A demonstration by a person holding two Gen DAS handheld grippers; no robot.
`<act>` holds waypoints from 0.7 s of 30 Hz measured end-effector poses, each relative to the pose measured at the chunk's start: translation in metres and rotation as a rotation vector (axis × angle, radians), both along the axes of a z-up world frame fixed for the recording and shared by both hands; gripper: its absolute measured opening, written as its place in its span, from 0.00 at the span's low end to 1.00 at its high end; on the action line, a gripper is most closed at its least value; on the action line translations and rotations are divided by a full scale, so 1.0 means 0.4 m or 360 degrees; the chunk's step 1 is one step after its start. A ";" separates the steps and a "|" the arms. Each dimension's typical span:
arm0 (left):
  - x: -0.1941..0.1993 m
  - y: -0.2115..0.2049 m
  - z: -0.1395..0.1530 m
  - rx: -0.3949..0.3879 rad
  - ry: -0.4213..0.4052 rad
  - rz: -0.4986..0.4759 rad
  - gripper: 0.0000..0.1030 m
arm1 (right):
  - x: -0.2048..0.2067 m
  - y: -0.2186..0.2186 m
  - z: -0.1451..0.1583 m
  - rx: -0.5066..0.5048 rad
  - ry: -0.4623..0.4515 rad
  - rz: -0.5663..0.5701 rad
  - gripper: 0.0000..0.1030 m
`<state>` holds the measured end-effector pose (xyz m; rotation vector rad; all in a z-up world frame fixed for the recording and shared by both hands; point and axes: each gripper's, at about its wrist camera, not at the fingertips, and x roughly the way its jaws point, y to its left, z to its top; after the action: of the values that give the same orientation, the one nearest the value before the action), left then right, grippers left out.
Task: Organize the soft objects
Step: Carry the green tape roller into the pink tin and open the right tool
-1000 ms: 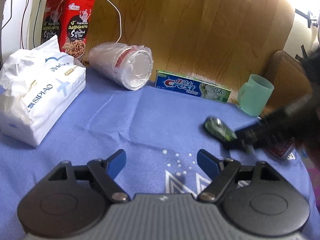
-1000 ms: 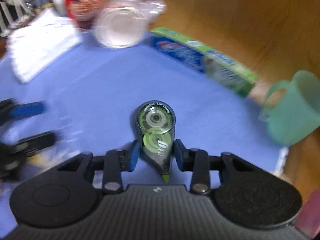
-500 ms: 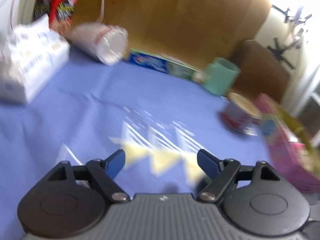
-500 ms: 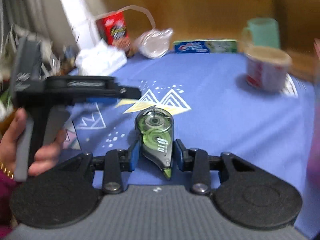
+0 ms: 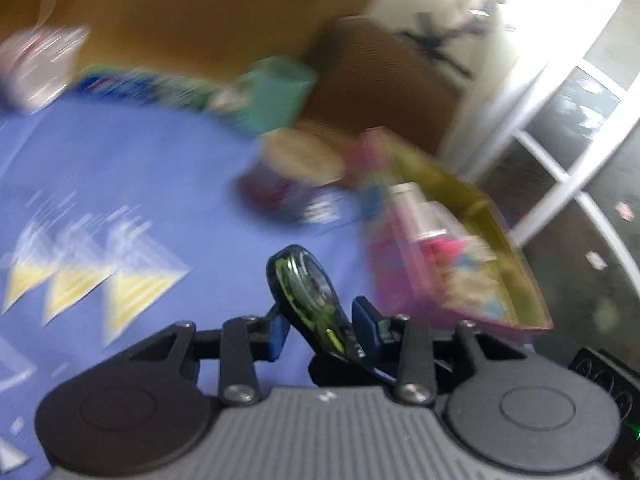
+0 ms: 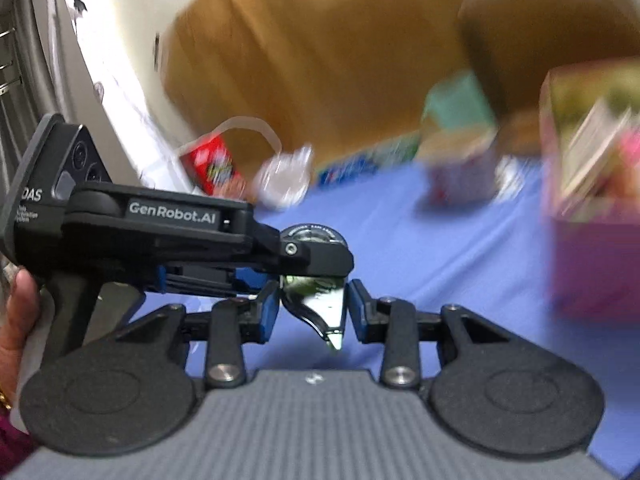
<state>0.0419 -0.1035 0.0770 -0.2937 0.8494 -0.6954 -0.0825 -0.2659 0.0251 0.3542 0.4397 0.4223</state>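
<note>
room: blue worktop (image 5: 132,168) mostly bare on the left; pink box (image 5: 452,264) crowds the right edge
tape roller (image 6: 316,300): clear-green, tilted, above the worktop, between both grippers
left gripper (image 5: 320,320): fingers touching it, grip unclear
right gripper (image 6: 314,312): fingers slightly spread around it

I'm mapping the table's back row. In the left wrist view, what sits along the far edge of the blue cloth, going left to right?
Plastic-wrapped cups → toothpaste box → green mug → red tub → pink box. All are motion-blurred.
</note>
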 end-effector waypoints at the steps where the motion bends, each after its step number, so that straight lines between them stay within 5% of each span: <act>1: 0.002 -0.037 0.022 -0.0014 -0.0027 -0.0050 0.33 | -0.012 -0.024 0.018 -0.0023 -0.0054 -0.0044 0.39; 7: 0.013 -0.319 0.091 0.0080 -0.0200 -0.0309 0.35 | -0.045 -0.203 0.074 -0.0172 -0.0222 -0.0398 0.39; 10: 0.031 -0.436 0.074 0.0141 -0.0223 -0.0337 0.43 | -0.015 -0.293 0.064 -0.0231 -0.0176 -0.0582 0.39; 12: 0.041 -0.483 0.066 0.0211 -0.0279 -0.0275 0.57 | 0.014 -0.342 0.050 -0.0303 -0.0133 -0.0736 0.39; 14: 0.040 -0.502 0.063 0.0307 -0.0358 -0.0180 0.83 | 0.043 -0.376 0.034 -0.0349 -0.0102 -0.0866 0.40; 16: 0.020 -0.487 0.067 0.0382 -0.0463 -0.0120 0.89 | 0.039 -0.403 0.023 -0.0370 -0.0114 -0.0979 0.51; 21: -0.030 -0.429 0.075 0.0561 -0.0673 -0.0002 1.00 | -0.043 -0.412 0.025 -0.0186 -0.0207 -0.1073 0.51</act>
<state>0.0300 -0.2753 0.1072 0.1683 0.5516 -0.5686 -0.0999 -0.4307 0.0350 0.3373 0.1960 -0.2361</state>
